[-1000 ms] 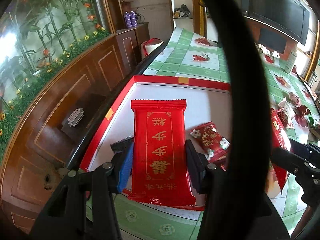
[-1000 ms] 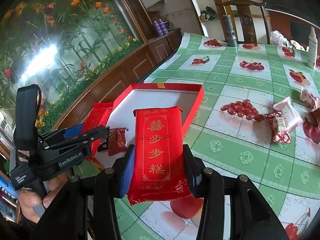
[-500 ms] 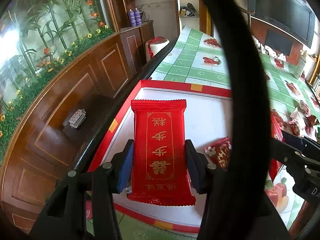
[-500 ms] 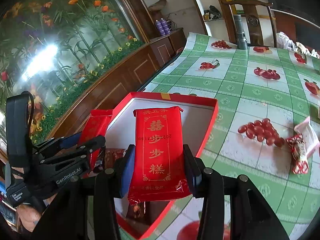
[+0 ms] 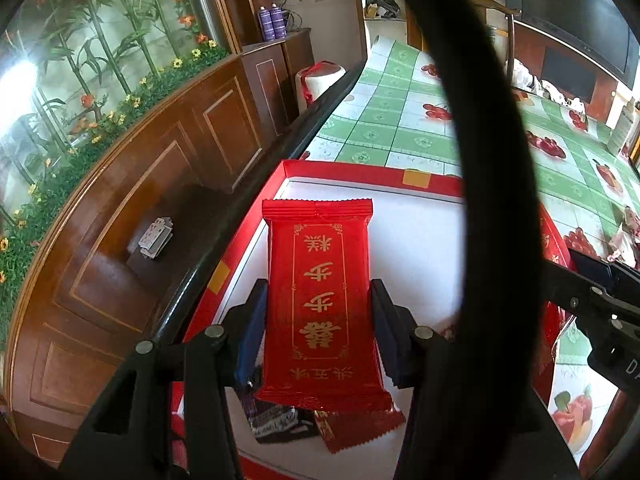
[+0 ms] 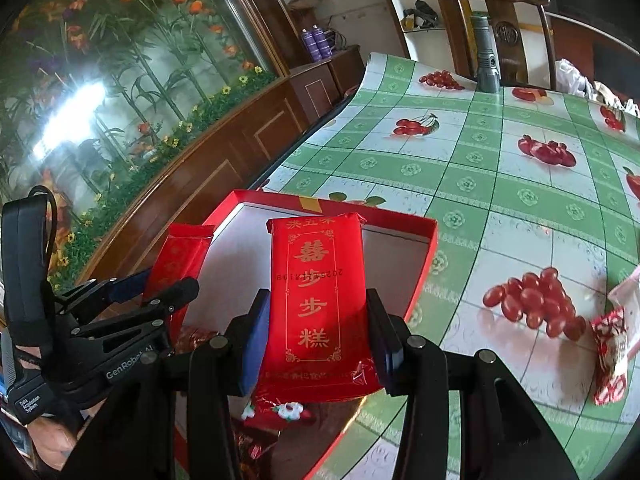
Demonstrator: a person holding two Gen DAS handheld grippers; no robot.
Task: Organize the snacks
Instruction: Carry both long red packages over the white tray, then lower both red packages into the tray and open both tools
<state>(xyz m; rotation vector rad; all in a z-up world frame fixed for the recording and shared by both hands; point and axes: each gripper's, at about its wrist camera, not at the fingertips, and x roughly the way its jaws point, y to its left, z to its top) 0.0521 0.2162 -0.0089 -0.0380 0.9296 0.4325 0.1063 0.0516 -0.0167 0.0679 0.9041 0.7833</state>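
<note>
The left claw (image 5: 318,316) was clamped on a red packet (image 5: 320,300) with gold characters, its two pads pressed against the packet's long edges. The packet hung over the white floor of a red box (image 5: 352,171), close to the box's left wall. Beneath its near end lay a dark wrapper (image 5: 276,420) and a red wrapper (image 5: 360,424) on the box floor.

The right claw (image 6: 316,336) was likewise clamped on a second packet (image 6: 316,300) of the same kind, pads squeezing its sides. This one was held upright-tilted over the near part of the box (image 6: 430,248), its top end reaching toward the far wall. Below it a small flowered candy (image 6: 280,410) lay in the box.

From the right camera the left claw (image 6: 164,284) showed at the left edge, carrying its packet (image 6: 180,256) over the box's left side, a hand (image 6: 52,440) gripping the handle.

The box sat on a green checked cloth (image 6: 500,184) printed with fruit. To the right on the cloth lay a red-and-white wrapped snack (image 6: 610,360). A grey flashlight (image 6: 486,60) stood at the far end, before a wooden chair (image 6: 504,20). Wood panelling (image 5: 160,184) ran along the left.
</note>
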